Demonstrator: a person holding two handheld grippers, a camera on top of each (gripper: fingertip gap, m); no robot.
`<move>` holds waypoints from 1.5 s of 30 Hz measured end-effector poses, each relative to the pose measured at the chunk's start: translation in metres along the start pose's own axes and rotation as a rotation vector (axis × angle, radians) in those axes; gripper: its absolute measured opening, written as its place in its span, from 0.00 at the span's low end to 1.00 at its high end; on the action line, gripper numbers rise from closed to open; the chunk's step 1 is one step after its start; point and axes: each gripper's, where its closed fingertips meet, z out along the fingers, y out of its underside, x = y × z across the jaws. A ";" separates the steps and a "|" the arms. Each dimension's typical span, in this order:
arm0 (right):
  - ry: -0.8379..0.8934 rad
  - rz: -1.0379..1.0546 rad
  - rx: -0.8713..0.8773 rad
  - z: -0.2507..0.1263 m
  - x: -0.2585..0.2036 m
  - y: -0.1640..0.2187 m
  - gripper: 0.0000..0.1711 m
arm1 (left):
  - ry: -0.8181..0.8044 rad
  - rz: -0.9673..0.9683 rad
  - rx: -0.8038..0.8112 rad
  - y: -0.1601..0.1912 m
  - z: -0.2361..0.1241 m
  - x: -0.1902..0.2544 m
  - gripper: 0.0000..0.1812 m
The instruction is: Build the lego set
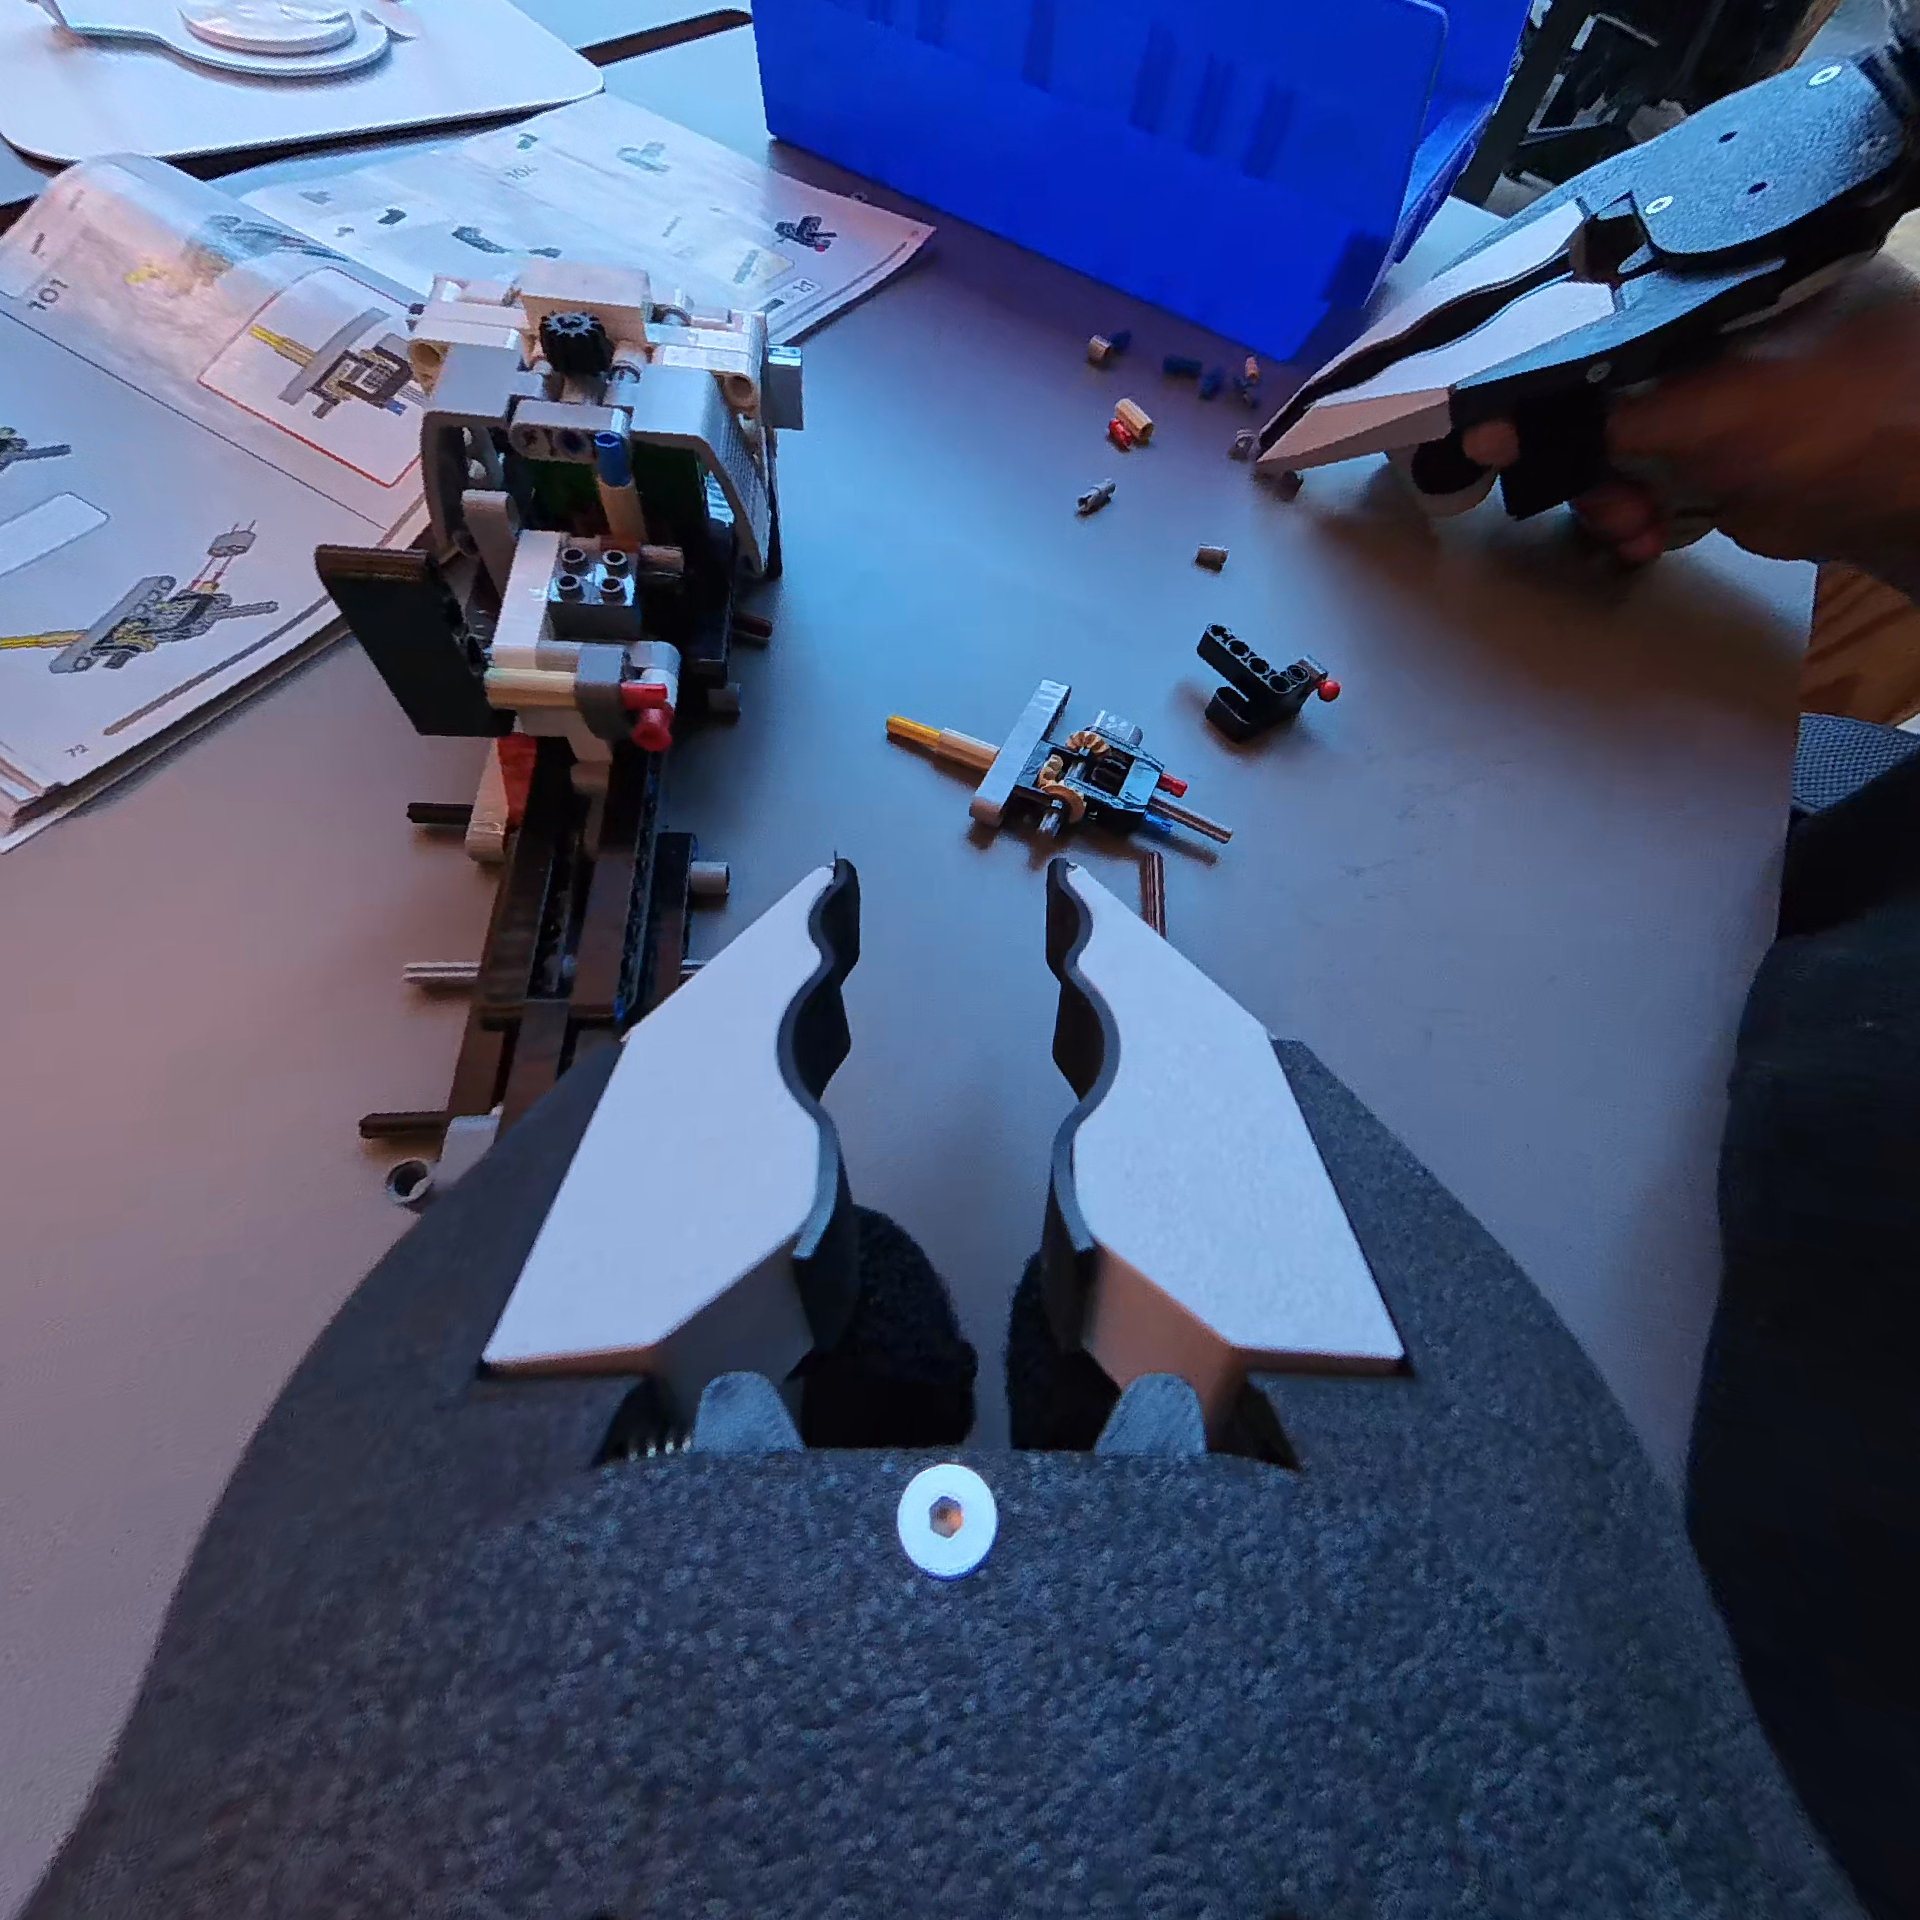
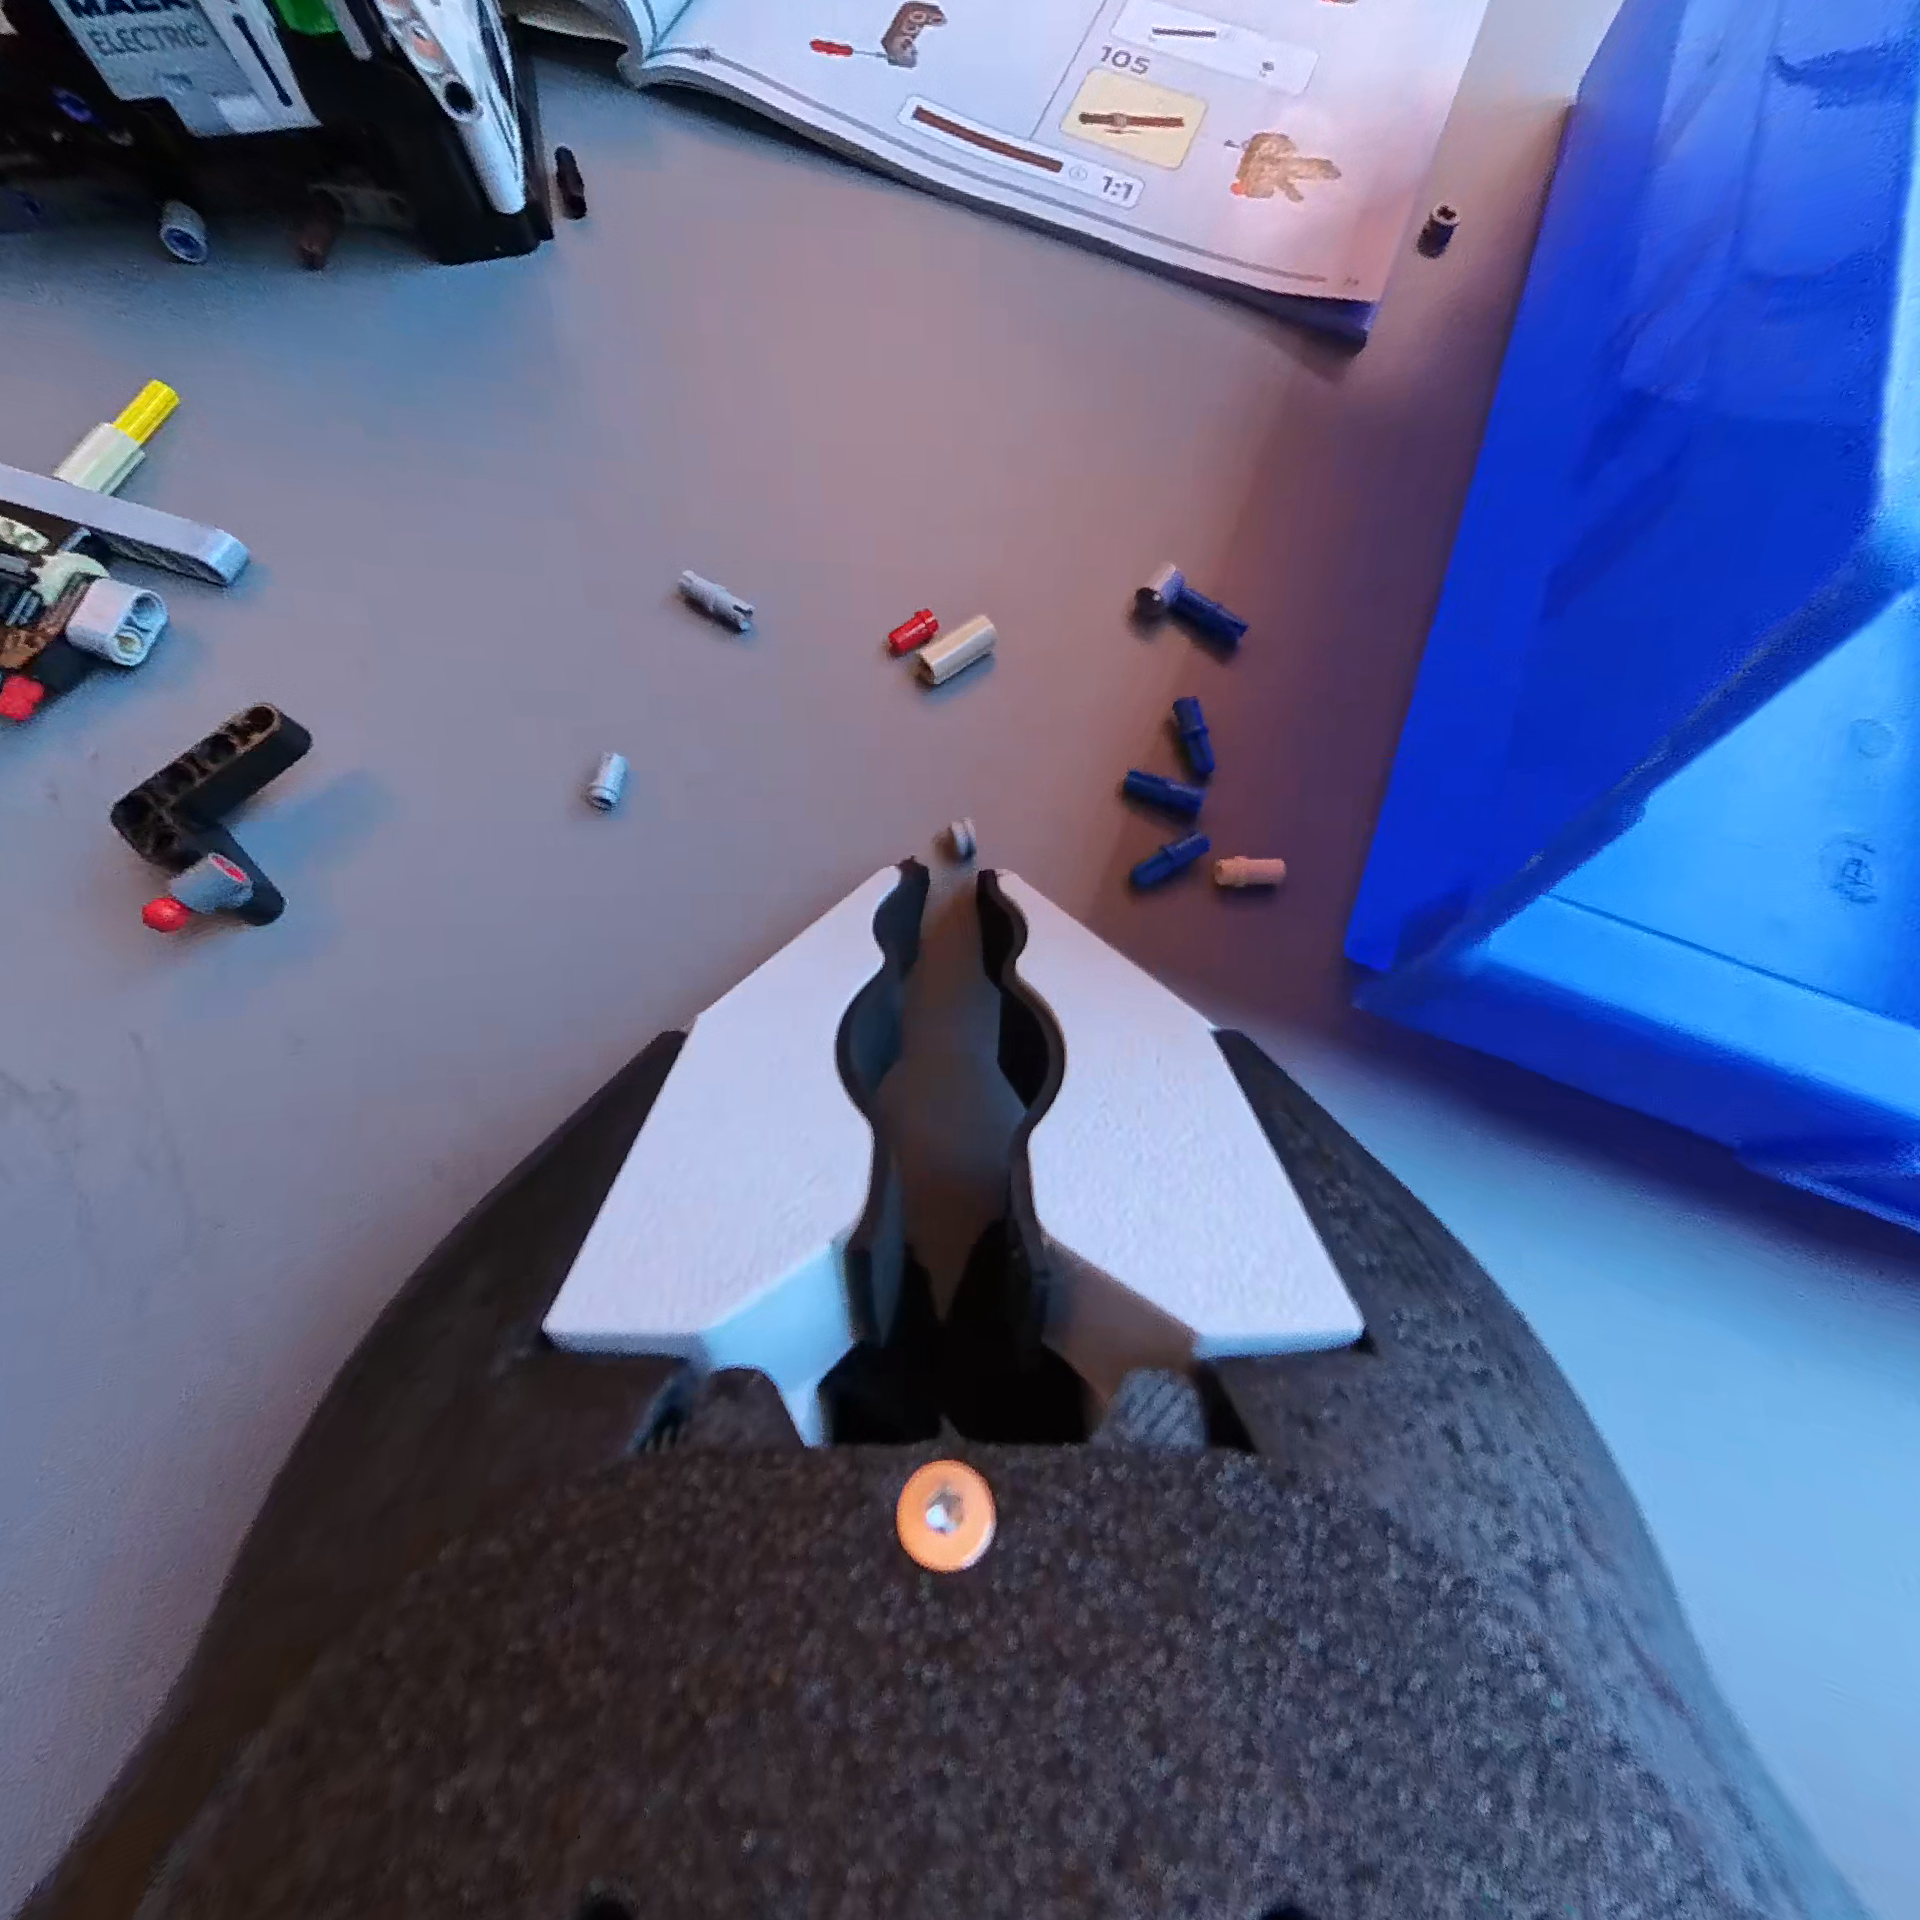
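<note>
From the left wrist view the whole spread is visible: the large half-built lego model (image 1: 582, 582) stands on the grey counter (image 1: 935, 582), partly on the open instruction booklet (image 1: 208, 416), with a blue bin (image 1: 1091, 156) behind. This view alone shows the right gripper (image 1: 1262, 457) from outside, held in a person's hand (image 1: 1714, 447), its tip down among the loose pins; from here its fingers look nearly together.

The left gripper (image 1: 951, 883) hovers over bare counter with its fingers (image 1: 717, 1091) spread wide and nothing between them. The small axle sub-assembly (image 1: 1070, 774) with the yellow-tipped shaft lies just ahead of the fingertips, slightly right, and the black angled beam (image 1: 1257, 681) with a red pin sits farther off to the right. The big model lies to the left of the fingers.

The right wrist view brings the scattered pieces close: a grey pin (image 2: 715, 601), a red pin touching a tan sleeve (image 2: 954, 649), a grey bush (image 2: 606, 779), and a cluster of dark blue pins (image 2: 1174, 795) beside the bin (image 2: 1662, 520). The right gripper (image 2: 943, 873) has its fingers (image 2: 748, 1122) narrowed to a slim gap, not clamped on anything. A tiny grey piece (image 2: 962, 840) lies on the counter (image 2: 727, 364) just beyond the tips, in line with that gap. The model (image 2: 260, 104) is only a corner at the upper left here.
</note>
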 end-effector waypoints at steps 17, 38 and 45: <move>-0.019 -0.070 0.011 0.014 -0.006 -0.015 0.02 | -0.006 -0.013 0.008 0.000 -0.003 -0.001 0.18; -0.365 -0.201 0.116 -0.026 -0.132 -0.007 0.02 | -0.004 0.040 0.007 0.002 -0.011 0.020 0.18; -0.298 -0.217 0.016 -0.023 -0.118 0.012 0.02 | 0.002 0.059 -0.007 0.003 -0.008 0.032 0.18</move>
